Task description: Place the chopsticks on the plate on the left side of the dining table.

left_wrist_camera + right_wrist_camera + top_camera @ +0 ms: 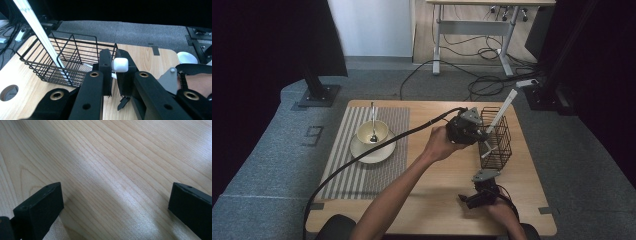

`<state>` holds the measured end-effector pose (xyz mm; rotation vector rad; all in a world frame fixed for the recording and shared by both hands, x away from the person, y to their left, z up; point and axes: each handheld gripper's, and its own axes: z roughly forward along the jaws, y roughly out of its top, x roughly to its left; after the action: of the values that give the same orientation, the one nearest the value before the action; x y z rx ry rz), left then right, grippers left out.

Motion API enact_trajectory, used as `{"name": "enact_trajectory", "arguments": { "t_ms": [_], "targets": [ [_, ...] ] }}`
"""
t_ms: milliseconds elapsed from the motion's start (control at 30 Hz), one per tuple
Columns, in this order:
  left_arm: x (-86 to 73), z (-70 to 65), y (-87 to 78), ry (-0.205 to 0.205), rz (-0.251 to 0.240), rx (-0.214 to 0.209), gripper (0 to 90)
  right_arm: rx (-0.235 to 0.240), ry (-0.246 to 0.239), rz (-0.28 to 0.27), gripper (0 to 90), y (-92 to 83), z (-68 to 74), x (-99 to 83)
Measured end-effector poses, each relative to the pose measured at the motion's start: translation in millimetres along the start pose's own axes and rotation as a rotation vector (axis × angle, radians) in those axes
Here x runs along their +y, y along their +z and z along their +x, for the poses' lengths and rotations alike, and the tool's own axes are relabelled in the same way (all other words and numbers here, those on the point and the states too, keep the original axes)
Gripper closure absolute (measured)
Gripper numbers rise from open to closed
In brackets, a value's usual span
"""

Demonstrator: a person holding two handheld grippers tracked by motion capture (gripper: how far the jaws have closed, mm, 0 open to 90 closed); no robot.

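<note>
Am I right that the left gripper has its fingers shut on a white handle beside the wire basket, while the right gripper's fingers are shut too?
Not quite: the right gripper has its fingers apart over bare table, as the right gripper view shows. The left gripper does grip the white handle beside the wire basket.

Cream bowl (373, 131) with spoon (373, 122) on saucer (372, 150), apparently centred on striped placemat (362, 155); wooden table (432, 200).

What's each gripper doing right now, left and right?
Left gripper: closed on the white handle by the wire basket.
Right gripper: open, nothing between its jaws, over the bare table.
</note>
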<state>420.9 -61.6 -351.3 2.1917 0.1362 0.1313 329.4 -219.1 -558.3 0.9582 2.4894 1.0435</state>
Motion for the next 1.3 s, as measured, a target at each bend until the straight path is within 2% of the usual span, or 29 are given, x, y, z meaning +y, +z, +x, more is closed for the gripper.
{"name": "enact_trajectory", "arguments": {
  "t_ms": [467,767,1033,1300],
  "targets": [
    [0.2,0.2,-25.3,-0.019,-0.035,-0.003,82.8,0.0,0.0,0.0,0.0,0.0,0.0,0.0],
    [2.0,-2.9,-39.5,-0.01,-0.036,0.005,82.7,-0.001,-0.001,-0.001,0.0,0.1,0.0,0.0],
    [-2.9,1.6,-60.1,-0.04,-0.058,0.01,82.7,0.0,-0.001,-0.001,0.0,0.1,0.0,0.0],
    [-4.6,3.3,-78.5,-0.053,-0.081,0.015,82.8,0.0,-0.002,-0.001,0.0,0.1,-0.2,0.0]
  ]
}}
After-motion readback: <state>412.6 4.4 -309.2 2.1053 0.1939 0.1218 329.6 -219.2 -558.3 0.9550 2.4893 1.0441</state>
